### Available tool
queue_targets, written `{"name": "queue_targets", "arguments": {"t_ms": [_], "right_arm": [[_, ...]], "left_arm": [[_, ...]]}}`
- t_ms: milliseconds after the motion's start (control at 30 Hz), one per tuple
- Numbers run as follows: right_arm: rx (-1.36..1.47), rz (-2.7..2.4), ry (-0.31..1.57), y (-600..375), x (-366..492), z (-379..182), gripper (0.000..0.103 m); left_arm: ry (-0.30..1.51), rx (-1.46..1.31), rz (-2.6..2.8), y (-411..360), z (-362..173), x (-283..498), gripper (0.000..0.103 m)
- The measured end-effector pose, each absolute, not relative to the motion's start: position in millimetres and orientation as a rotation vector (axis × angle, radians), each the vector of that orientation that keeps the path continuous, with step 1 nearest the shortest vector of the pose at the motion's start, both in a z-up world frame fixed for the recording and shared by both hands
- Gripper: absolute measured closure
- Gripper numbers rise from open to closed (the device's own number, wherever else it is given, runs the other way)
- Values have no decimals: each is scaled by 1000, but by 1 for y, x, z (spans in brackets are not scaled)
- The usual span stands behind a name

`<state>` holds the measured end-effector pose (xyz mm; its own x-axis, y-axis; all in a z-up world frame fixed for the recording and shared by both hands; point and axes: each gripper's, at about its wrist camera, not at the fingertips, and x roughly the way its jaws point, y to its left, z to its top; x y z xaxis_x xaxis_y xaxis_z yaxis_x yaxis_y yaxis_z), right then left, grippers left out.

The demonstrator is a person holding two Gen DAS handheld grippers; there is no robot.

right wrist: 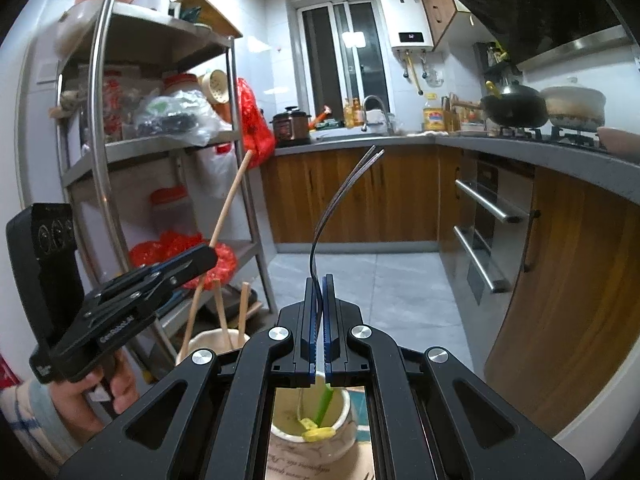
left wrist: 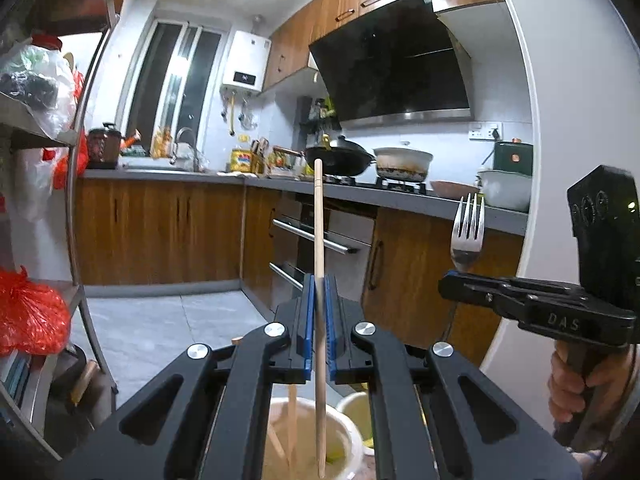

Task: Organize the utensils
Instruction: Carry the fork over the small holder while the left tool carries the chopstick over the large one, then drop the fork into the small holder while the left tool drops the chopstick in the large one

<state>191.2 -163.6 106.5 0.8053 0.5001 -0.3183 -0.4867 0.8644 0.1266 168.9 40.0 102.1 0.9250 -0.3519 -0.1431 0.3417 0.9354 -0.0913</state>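
Observation:
My left gripper (left wrist: pixel 319 284) is shut on a wooden chopstick (left wrist: pixel 319 220) that stands upright, its lower end over a cream holder (left wrist: pixel 344 436) with other chopsticks inside. In the right wrist view the same gripper (right wrist: pixel 208 256) holds that chopstick (right wrist: pixel 230 196) tilted above the cream holder (right wrist: pixel 200 340). My right gripper (right wrist: pixel 319 280) is shut on a metal fork (right wrist: pixel 344 188), seen edge-on, above a second pale cup (right wrist: pixel 340 412) that holds a green and yellow utensil (right wrist: pixel 320 420). The left wrist view shows the fork (left wrist: pixel 468 232) tines-up in the right gripper (left wrist: pixel 450 280).
A metal shelf rack (right wrist: pixel 168 148) with bags and jars stands at the left. Wooden cabinets (right wrist: pixel 360 196) under a grey countertop (right wrist: pixel 500 144) run along the back and right, bearing a wok (right wrist: pixel 516 110) and pot (right wrist: pixel 576 108). A hand (right wrist: pixel 104 392) holds the left gripper's handle.

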Motion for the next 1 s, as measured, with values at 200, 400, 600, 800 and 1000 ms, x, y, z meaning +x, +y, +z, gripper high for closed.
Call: {"name": "queue_targets", "arguments": {"t_ms": [200,400,600,800,1000], "right_arm": [[12,522,359,-156,196,86,99],[23,508,394,-157,206,70,99],[8,512,437,-150,212,56,99],[-8,490,494,-146,217,43,99],[-5,479,524,-148,220,34,99]], "left_arm": [[158,-86,-272,41,82,170,98],[177,-112,-267,48,70,164,98],[211,-74,-273,46,60,151,98],[255,-83,-251,49,48,144,98],[293,-70,-216,53,44,146,98]]}}
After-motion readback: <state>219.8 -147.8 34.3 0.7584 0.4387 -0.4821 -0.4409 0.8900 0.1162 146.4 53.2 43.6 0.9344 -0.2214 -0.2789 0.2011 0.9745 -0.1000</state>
